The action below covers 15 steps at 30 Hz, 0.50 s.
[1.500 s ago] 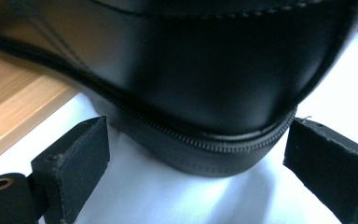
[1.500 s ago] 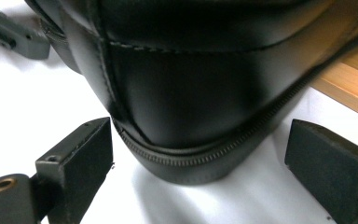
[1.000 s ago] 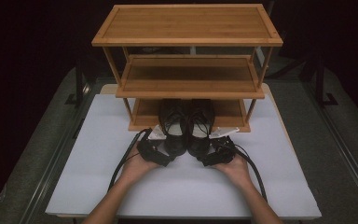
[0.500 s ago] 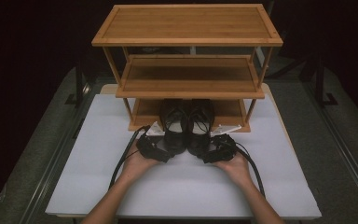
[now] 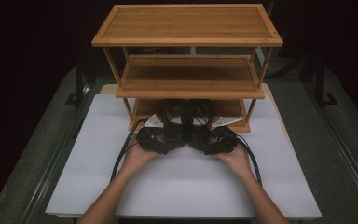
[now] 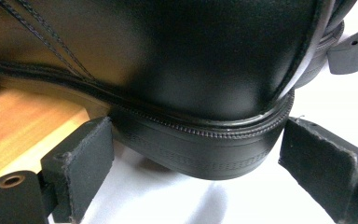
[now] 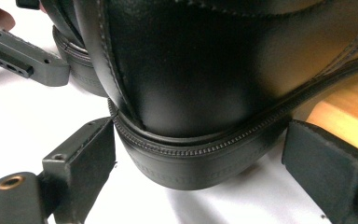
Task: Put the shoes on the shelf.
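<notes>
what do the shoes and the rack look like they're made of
Left shoe and right shoe: probably smooth black leather or a leather-like synthetic, judging by the fine grain, soft sheen and stitched seams. Their soles look like matte black rubber with a ribbed welt. The rack looks like bamboo or light wood, with warm striped grain and a satin finish.
</notes>
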{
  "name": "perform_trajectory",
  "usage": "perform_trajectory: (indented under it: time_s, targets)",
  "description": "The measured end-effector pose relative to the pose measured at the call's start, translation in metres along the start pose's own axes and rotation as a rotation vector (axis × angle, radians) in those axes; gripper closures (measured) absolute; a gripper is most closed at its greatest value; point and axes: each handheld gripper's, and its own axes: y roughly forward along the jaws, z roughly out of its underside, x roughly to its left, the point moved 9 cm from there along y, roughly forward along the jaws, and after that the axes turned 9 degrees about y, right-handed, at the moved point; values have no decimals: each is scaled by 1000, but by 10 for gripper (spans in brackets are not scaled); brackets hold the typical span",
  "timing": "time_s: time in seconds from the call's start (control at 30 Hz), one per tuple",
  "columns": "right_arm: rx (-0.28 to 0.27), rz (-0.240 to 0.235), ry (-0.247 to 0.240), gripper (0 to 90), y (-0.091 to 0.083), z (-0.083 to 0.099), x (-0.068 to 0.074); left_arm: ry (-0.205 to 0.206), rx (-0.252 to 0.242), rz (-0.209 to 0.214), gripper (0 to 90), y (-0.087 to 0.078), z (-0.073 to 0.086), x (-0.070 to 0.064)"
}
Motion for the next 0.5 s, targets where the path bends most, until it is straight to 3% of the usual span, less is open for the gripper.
perform_trajectory:
  time_s: [0.5]
  targets:
    - [-18, 4, 19, 98, 8, -20, -14, -12, -6, -4, 96, 8, -11, 22]
